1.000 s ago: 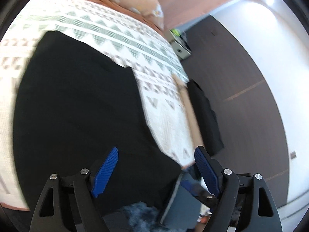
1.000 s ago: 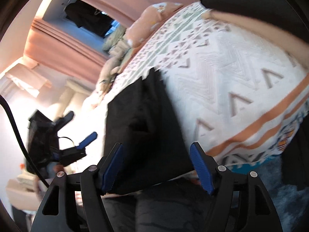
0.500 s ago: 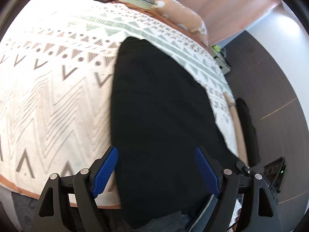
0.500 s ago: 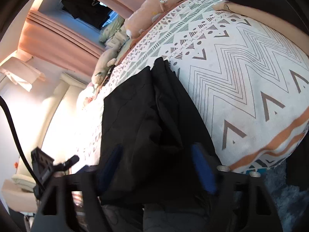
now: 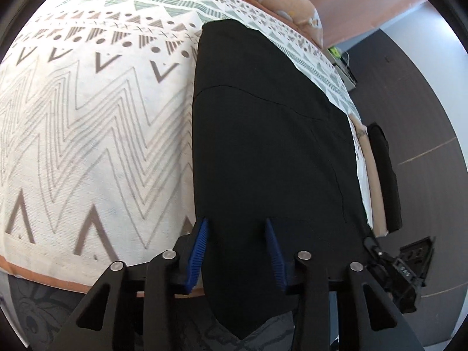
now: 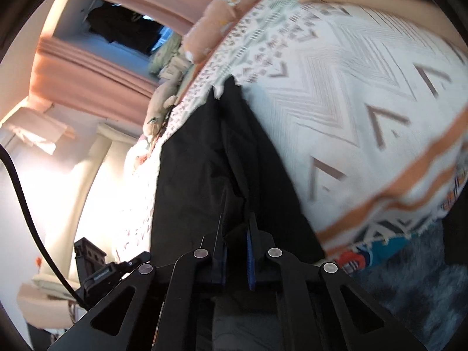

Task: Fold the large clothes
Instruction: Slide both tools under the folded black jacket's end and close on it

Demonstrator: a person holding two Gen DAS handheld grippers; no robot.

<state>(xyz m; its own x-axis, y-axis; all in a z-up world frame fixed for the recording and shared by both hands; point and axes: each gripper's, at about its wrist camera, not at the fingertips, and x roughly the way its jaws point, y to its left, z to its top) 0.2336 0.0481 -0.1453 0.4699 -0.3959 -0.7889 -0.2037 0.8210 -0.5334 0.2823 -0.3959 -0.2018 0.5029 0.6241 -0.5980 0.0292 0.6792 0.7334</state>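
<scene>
Now both jaws closing on black garment (image 5: pixel 272 134); earlier wide, right nearly pinched shut.

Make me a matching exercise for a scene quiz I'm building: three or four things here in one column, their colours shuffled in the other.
Things:
1. garment
2. finger pads
3. curtain
4. floor

Colours:
A. blue
B. dark grey-brown
C. black
D. salmon pink

Pairs: 1-C, 2-A, 3-D, 4-B
</scene>
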